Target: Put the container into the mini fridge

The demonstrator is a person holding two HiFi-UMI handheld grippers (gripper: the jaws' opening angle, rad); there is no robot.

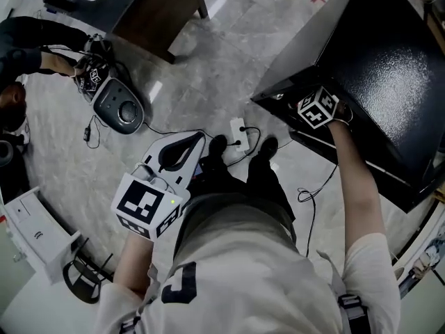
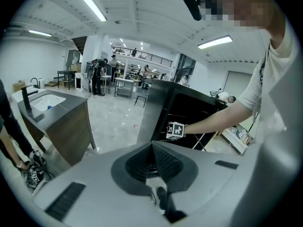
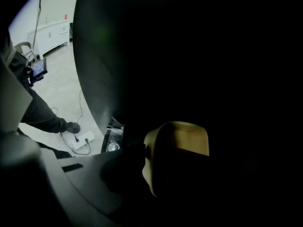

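The black mini fridge (image 1: 389, 82) stands at the right of the head view, and in the left gripper view its dark front (image 2: 189, 112) faces me. My right gripper (image 1: 327, 117) reaches into that front; only its marker cube shows there. In the right gripper view everything is dark inside the fridge, and a beige container (image 3: 177, 160) sits right at the jaws of the right gripper (image 3: 142, 167), which look shut on it. The left gripper (image 1: 182, 150) hangs low by my left side. In its own view the left gripper (image 2: 152, 148) has its ribbed pads together, with nothing between them.
A white power strip (image 1: 238, 132) with cables lies on the floor by my feet. A grey round device (image 1: 119, 106) sits on the floor to the left, near another person's hands (image 1: 62, 65). A wooden cabinet (image 1: 156, 12) stands behind it, and a white unit (image 1: 35, 232) is at lower left.
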